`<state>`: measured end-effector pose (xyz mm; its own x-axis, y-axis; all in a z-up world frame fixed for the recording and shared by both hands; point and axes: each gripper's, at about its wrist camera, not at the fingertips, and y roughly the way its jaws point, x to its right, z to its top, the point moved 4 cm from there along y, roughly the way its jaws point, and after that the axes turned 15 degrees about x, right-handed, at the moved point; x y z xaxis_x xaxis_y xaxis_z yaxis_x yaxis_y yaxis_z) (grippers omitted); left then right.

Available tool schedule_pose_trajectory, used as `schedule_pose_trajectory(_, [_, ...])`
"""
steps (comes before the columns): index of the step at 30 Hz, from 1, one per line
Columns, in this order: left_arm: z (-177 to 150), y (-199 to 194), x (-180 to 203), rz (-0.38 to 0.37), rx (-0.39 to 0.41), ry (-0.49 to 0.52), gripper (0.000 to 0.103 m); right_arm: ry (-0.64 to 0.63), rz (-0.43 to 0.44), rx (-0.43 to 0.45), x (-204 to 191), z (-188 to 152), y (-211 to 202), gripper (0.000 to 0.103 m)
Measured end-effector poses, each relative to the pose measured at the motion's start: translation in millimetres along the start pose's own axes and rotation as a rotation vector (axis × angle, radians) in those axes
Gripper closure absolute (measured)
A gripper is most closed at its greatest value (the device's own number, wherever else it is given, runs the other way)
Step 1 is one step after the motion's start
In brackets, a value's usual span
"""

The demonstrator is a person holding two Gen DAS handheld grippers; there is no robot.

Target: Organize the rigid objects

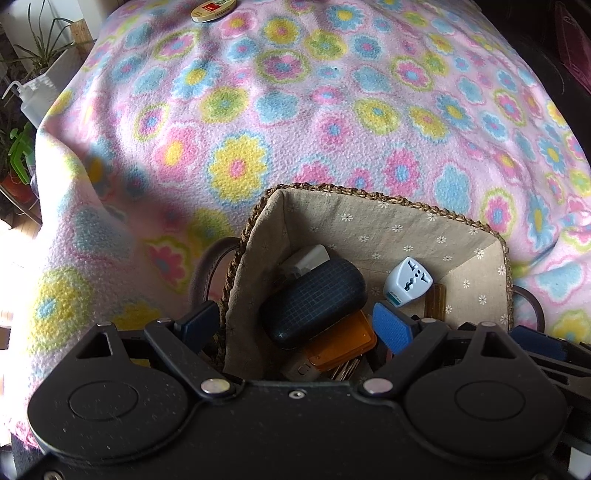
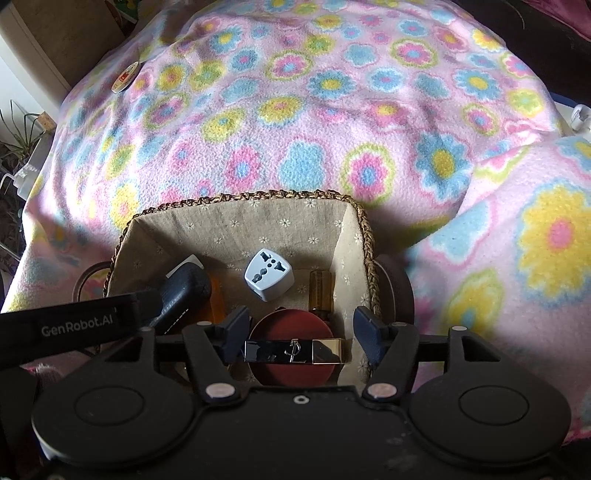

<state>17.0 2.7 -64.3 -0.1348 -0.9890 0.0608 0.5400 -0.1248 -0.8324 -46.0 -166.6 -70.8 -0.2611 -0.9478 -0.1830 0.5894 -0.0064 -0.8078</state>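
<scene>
Woven basket (image 2: 365,236) w/ adapter (image 2: 268,279), dark case (image 1: 314,301), red compact (image 2: 291,345) inside. Right gripper (image 2: 301,328) spread wide above compact, empty. Left gripper (image 1: 295,325) wide, straddling basket rim.

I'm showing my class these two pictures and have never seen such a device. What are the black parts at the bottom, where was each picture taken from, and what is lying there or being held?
Each picture comes from a camera mounted on a hand-held two-finger gripper, looking forward along its fingers. The black parts are the tools themselves: the left gripper and the right gripper. Both are open and hold nothing. Below them sits a woven basket with beige flowered lining on a pink flowered fleece blanket. Inside are a white travel plug adapter, a dark blue oval case, an orange translucent box, a small amber bottle and a round red-brown lid. A round flat tin lies alone far off on the blanket.
</scene>
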Motion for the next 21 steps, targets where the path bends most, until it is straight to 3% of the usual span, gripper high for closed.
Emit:
schedule_pose_trajectory(13, [1.8,-1.6,-1.1,0.001,0.013,-0.010,0.017,0.013,-0.004,0.006,2.6,1.2,-0.7,0.032])
schedule_pose_trajectory(21, [3.8,-6.8,-0.2,0.013,0.065,-0.016,0.017,0.024,-0.001,0.012,3.0,2.1,-1.2,0.029])
